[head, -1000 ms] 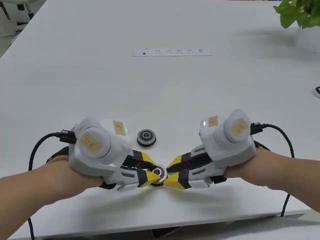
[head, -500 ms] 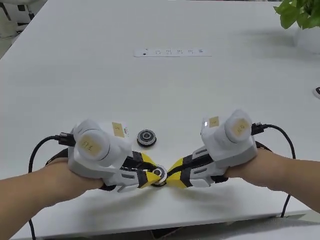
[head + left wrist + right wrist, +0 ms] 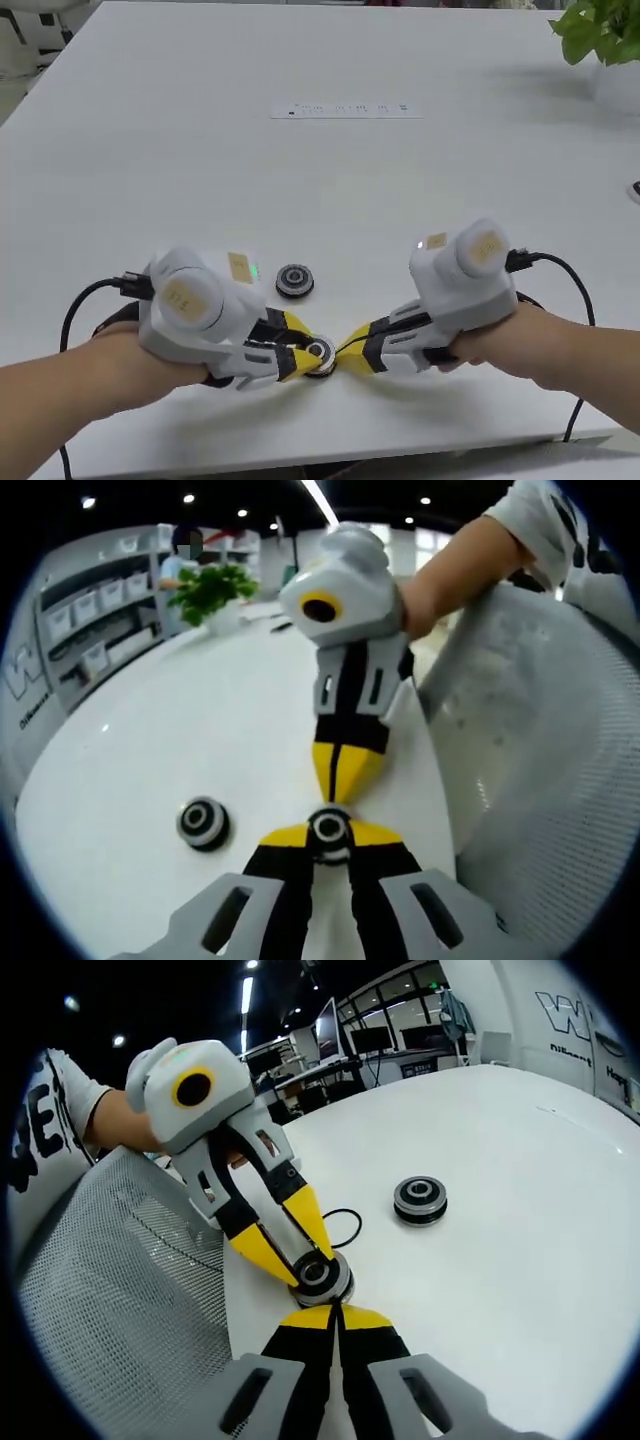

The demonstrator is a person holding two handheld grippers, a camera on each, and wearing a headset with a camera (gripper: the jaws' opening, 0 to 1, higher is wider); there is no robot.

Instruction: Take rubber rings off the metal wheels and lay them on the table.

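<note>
Metal wheel (image 3: 330,825) clamped in our left gripper (image 3: 331,836); right gripper (image 3: 336,1311) jaws together at its rim, where we should peel slowly outward

Two hand-held grippers are seen, one on each side of the metal wheel (image 3: 320,350). The left gripper (image 3: 300,357) and the right gripper (image 3: 347,353) are built alike. Each rounded white housing (image 3: 235,300) is closed by a round cap, on which a pale yellow sticker (image 3: 180,297) with faint printing is stuck. A small tan label (image 3: 239,265) is fixed on top. A green light (image 3: 254,268) is lit on the left housing. The jaws are coloured black nearest the housing and yellow nearest the wheel, where they are tapered to wedges. Slotted white plates (image 3: 230,920) are fitted at the jaw roots. A black cable (image 3: 133,286) is plugged into each housing at the end farthest from the wheel. A white short sleeve (image 3: 45,1130) with dark lettering is worn.
</note>
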